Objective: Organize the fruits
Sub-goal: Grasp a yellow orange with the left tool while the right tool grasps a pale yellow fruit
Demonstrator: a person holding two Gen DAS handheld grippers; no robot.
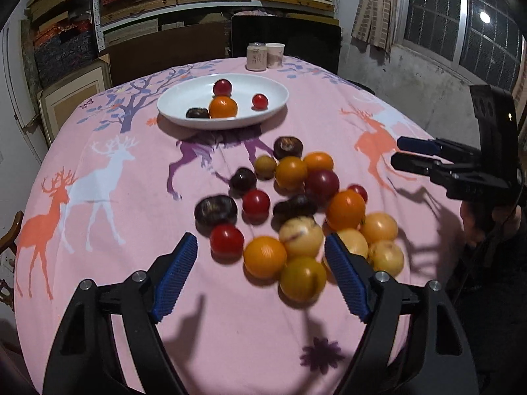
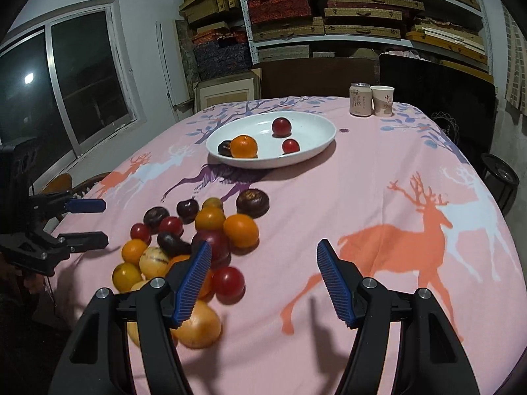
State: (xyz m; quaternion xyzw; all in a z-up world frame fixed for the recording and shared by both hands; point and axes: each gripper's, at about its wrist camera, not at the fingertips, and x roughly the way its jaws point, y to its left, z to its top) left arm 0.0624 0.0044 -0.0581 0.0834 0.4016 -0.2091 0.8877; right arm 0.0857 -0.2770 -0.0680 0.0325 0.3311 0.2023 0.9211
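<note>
A white oval plate (image 1: 171,108) (image 2: 324,126) sits at the far middle of the pink deer-print tablecloth (image 1: 115,197) and holds several fruits: a red plum, an orange, a small red one and a dark one. A loose pile of orange, yellow, red and dark fruits (image 1: 291,172) (image 2: 242,230) lies nearer. My left gripper (image 1: 260,243) hovers open at the pile's near edge, an orange fruit (image 1: 265,256) showing between its fingers, untouched. My right gripper (image 2: 263,247) is open over bare cloth just right of the pile. Each gripper also shows at the edge of the other's view, the right gripper (image 1: 397,152) and the left gripper (image 2: 104,222).
A drink can (image 1: 257,56) (image 2: 360,98) and a paper cup (image 1: 275,54) (image 2: 382,100) stand at the table's far edge. A dark chair back (image 1: 286,39) is behind them. Shelves of boxes (image 2: 362,10) line the back wall. A round stool (image 2: 499,171) stands beside the table.
</note>
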